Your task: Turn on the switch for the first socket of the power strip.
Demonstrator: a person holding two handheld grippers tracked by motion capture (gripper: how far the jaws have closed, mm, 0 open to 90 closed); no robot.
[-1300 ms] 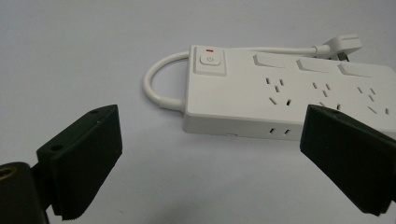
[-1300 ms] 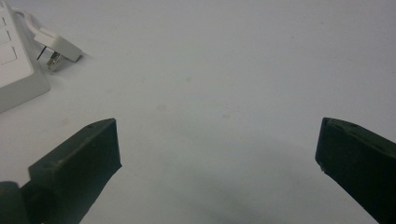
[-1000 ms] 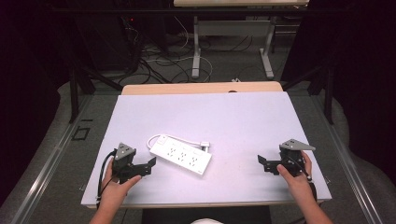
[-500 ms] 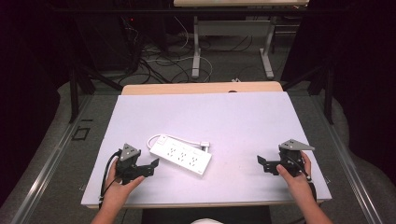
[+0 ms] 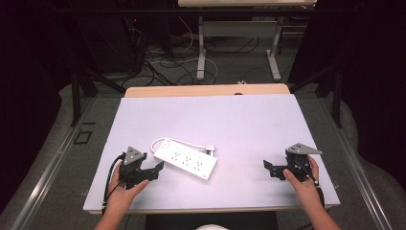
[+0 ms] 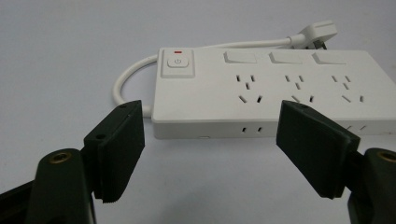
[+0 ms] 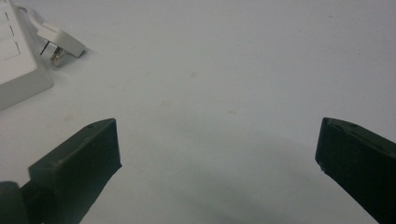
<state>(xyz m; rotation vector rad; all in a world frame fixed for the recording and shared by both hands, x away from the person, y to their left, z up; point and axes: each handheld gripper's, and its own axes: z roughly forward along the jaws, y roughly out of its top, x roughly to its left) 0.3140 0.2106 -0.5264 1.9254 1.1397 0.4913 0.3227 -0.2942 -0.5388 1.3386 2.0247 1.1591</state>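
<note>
Two handheld grippers flank a white power strip (image 5: 185,159) on a pale table (image 5: 249,120).

The left gripper (image 5: 155,169), jaws spread, sits just beside the strip; the right gripper (image 5: 268,167) rests well apart, also released.

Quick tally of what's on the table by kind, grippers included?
Power strip with its cord and plug: 1
Grippers, left gripper and right gripper, both with jaws open: 2
Total: 3
</note>
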